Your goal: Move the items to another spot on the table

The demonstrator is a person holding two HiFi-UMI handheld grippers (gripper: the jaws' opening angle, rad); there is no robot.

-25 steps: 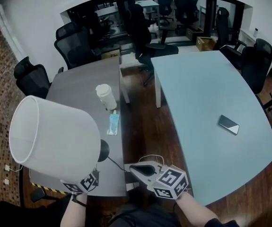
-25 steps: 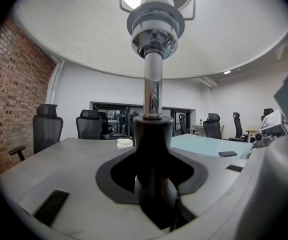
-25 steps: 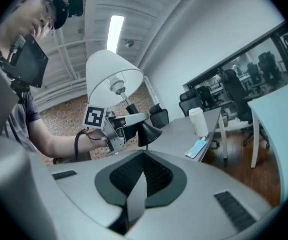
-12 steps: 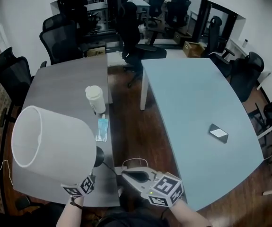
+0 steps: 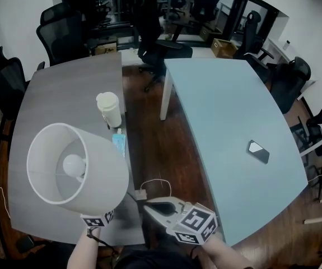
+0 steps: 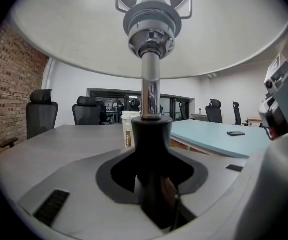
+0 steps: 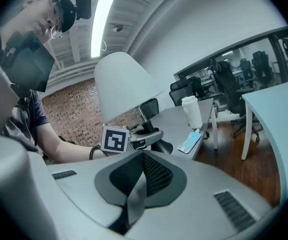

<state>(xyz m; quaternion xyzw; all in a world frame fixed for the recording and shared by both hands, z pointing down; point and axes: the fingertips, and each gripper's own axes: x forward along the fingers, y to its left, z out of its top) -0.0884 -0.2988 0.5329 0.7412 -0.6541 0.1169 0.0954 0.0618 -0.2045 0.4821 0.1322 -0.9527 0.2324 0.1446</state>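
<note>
1. The lamp (image 5: pixel 77 164) hangs tilted over the near end of the grey table (image 5: pixel 65 83). Its white shade opens toward the head camera, and the bulb (image 5: pixel 73 164) shows inside.
2. The left gripper (image 6: pixel 151 184) clamps the lamp's black lower stem — jaws partly apart, pressing on either side of it.
3. The right gripper (image 7: pixel 133 194) hovers just beside it, over the gap between the tables — jaws fully together, nothing between them.
4. Farther along the grey table stand a lidded cup (image 5: pixel 109 109) and a blue packet (image 5: pixel 119 143). A phone (image 5: pixel 258 151) lies on the blue table (image 5: pixel 222 94).
</note>
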